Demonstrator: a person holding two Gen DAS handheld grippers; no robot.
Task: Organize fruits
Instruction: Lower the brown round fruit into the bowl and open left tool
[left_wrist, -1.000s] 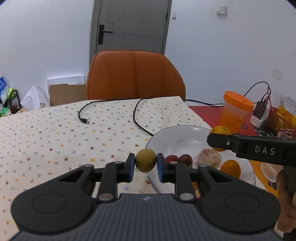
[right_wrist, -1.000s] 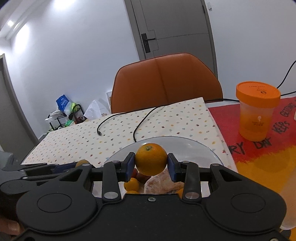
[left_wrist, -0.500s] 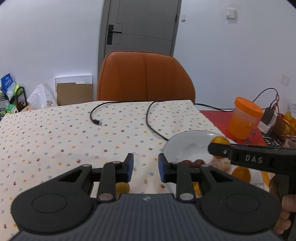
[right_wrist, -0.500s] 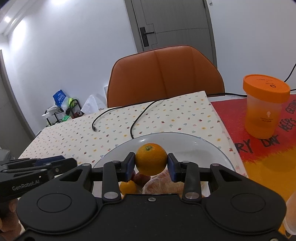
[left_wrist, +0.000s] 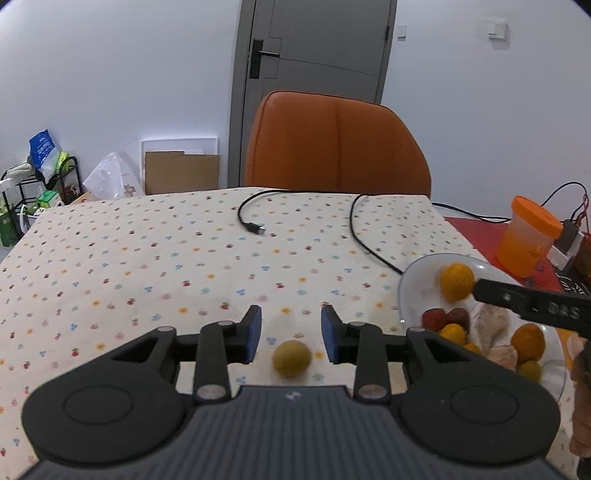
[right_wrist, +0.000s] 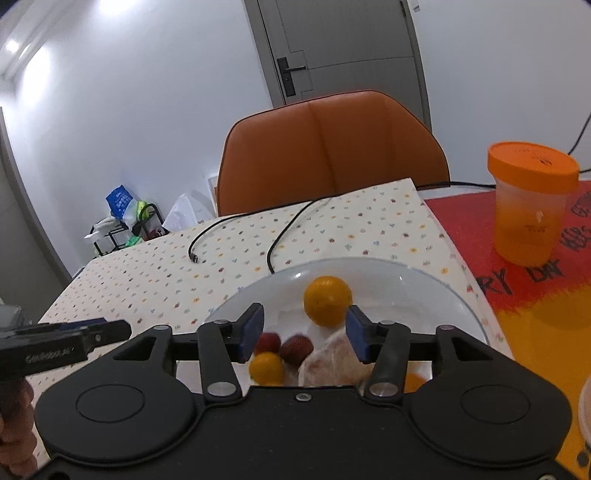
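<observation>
Tablecloth (left_wrist: 147, 258) (dotted) fronts orange chair (left_wrist: 332, 144), grey door (left_wrist: 314, 55).

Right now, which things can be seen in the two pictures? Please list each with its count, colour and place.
Yellow-green fruit: one, on the dotted tablecloth, between the left gripper's open fingers.
Orange: one, in the plate, between the right gripper's open fingers.
Red fruits: two, dark red, in the plate.
Peeled citrus: pale, in the plate.
Cable: one, black, on the tablecloth.
Cup: one, orange with lid, on the red cloth.
Chair: one, orange, behind the table.
Left gripper: black, open.
Right gripper: black, open.
</observation>
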